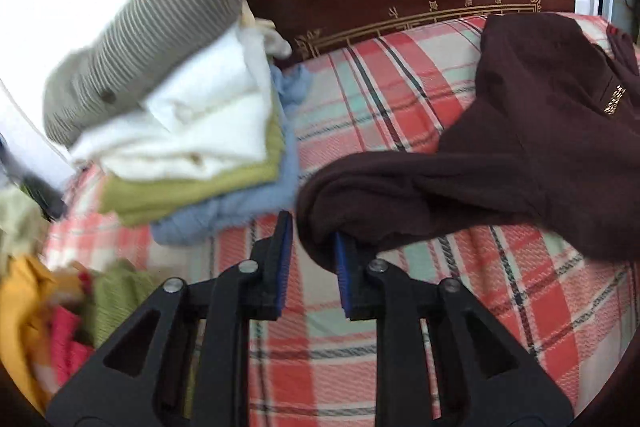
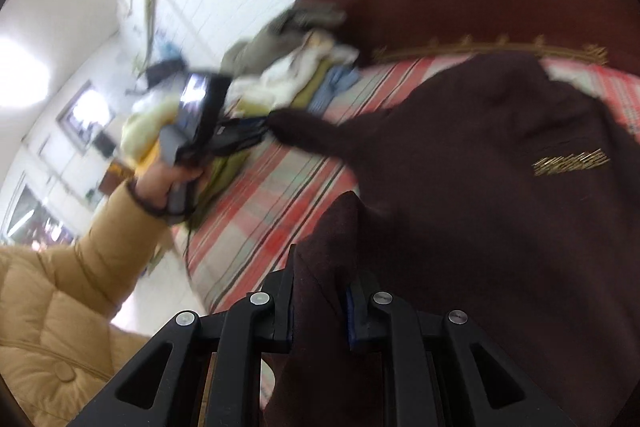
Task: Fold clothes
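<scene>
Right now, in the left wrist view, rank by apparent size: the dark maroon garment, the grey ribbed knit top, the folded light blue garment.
1. Dark maroon garment, clearly largest, though nearest the camera.
2. Grey ribbed knit top.
3. Folded light blue garment, mostly hidden under the stack, so its real size is uncertain.

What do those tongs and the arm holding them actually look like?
Each pair of tongs is black, with angular linkage arms, silver round pins, and blue ribbed pads inside the fingers. The left one has a grey handle. The arm wears a tan quilted puffer sleeve with a dark cuff.
</scene>
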Available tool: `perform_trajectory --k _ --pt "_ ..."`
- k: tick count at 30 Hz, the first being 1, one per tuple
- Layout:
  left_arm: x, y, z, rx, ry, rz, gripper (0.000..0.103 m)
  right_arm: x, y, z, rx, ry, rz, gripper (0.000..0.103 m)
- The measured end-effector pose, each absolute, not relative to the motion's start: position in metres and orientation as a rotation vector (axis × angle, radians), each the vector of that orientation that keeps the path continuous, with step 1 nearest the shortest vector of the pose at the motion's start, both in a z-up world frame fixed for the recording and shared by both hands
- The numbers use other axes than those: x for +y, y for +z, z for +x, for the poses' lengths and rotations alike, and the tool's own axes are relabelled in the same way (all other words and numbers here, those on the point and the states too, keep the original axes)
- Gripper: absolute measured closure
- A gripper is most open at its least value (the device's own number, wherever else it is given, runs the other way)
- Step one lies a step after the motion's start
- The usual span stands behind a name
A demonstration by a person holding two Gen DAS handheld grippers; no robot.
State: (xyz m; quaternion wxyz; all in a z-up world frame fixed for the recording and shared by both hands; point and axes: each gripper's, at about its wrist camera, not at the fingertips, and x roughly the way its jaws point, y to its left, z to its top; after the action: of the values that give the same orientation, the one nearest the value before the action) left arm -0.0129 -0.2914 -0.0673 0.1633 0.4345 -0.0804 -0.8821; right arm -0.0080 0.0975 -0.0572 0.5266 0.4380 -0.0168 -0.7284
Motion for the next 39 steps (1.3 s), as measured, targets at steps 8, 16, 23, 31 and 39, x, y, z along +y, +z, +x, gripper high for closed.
perform_trajectory --k 8,16,23,31,39 --pt "-0.294 -0.054 0.031 0.384 -2.738 1.268 0.035 0.039 -0.102 0.028 -0.001 -1.587 1.151 0.086" --pt "-0.252 -0.080 0.029 0.667 -2.961 1.540 0.018 0.020 -0.100 0.034 -0.027 -1.533 1.121 0.086" --pt "-0.262 -0.112 -0.026 0.894 -2.803 1.514 0.018 0.010 -0.109 0.035 -0.007 -1.528 1.154 0.086" --pt "-0.296 -0.112 -0.042 0.928 -2.689 1.385 0.096 -0.004 -0.113 0.030 -0.004 -1.527 1.165 0.086" --pt "-0.328 -0.053 -0.041 0.815 -2.757 1.151 0.096 -0.053 -0.101 0.028 0.024 -1.468 1.099 0.086"
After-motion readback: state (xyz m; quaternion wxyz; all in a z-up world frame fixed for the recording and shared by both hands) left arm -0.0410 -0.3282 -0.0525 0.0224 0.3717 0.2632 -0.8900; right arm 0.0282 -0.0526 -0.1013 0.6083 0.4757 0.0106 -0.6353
